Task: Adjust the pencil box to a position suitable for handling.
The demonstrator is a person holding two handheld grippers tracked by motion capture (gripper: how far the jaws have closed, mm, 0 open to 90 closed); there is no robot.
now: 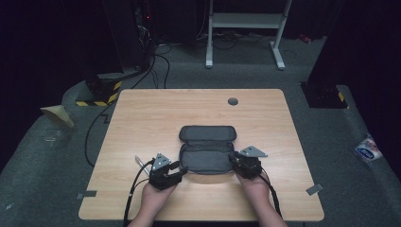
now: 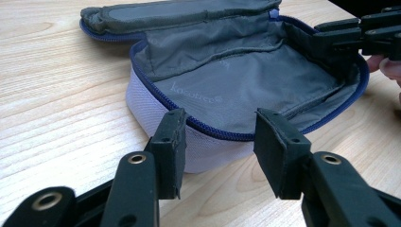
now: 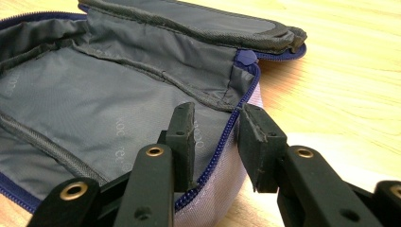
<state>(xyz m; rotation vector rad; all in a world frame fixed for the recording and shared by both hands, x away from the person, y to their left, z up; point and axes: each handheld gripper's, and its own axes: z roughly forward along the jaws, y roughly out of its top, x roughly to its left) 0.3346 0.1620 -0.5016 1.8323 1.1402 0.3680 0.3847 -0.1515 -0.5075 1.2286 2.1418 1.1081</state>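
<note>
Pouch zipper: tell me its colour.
Dark blue; the zipper running round the pouch rim shows best in the right gripper view.

Each tool, left [image 1: 176, 169] and right [image 1: 235, 161], is black, with brass rivets, a grey three-cornered plate and a black cable.

Grey pouch [image 1: 206, 147] unzipped, lying open, table centre.

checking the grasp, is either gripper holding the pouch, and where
Neither clamps it yet. The right gripper straddles the pouch rim at its zipper edge, jaws open; the left gripper is open at the opposite rim.
</note>
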